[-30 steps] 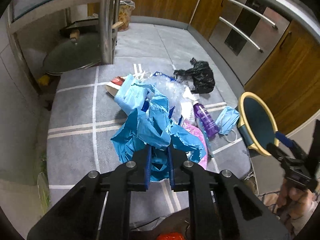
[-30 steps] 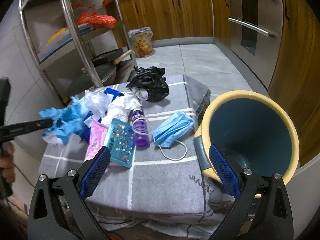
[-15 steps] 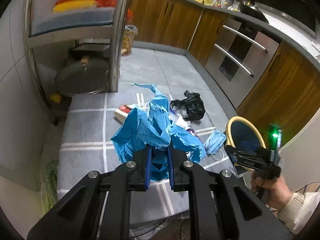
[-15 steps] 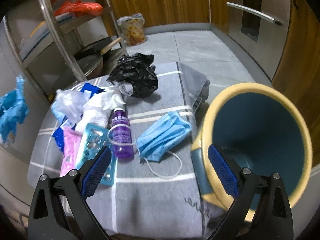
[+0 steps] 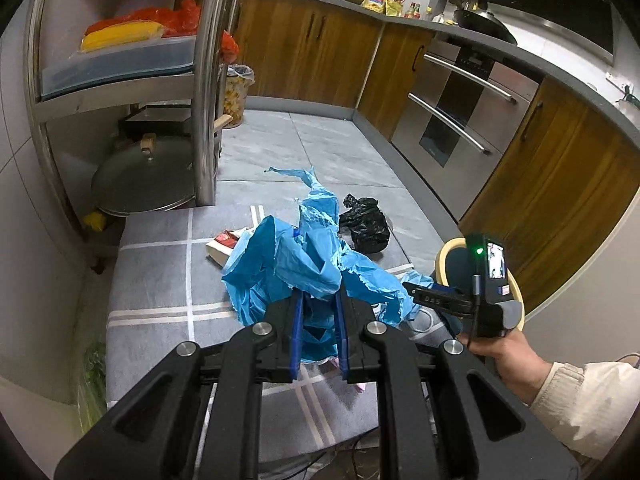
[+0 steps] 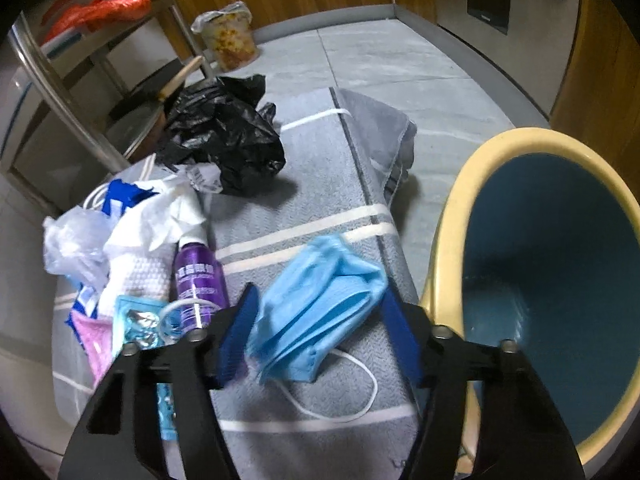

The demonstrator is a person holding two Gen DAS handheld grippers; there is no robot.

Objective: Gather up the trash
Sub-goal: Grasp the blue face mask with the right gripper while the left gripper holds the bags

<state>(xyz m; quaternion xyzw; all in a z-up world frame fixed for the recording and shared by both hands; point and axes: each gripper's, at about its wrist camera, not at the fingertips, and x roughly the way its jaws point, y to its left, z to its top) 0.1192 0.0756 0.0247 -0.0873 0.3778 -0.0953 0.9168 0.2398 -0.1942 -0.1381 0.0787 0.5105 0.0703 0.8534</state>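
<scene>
Left wrist view: left gripper [image 5: 319, 326], nearly closed, pinching crumpled blue plastic bag [image 5: 304, 264] lifted above the grey striped cloth [image 5: 160, 272]. Right gripper [image 6: 320, 334], half open, jaws just been closing, straddles a pleated blue face mask [image 6: 320, 308] lying flat; contact unclear. Yellow-rimmed blue bin [image 6: 452, 240] beside.

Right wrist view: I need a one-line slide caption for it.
Right gripper with its jaws closing around a blue face mask on the grey cloth, beside the open bin.
</scene>
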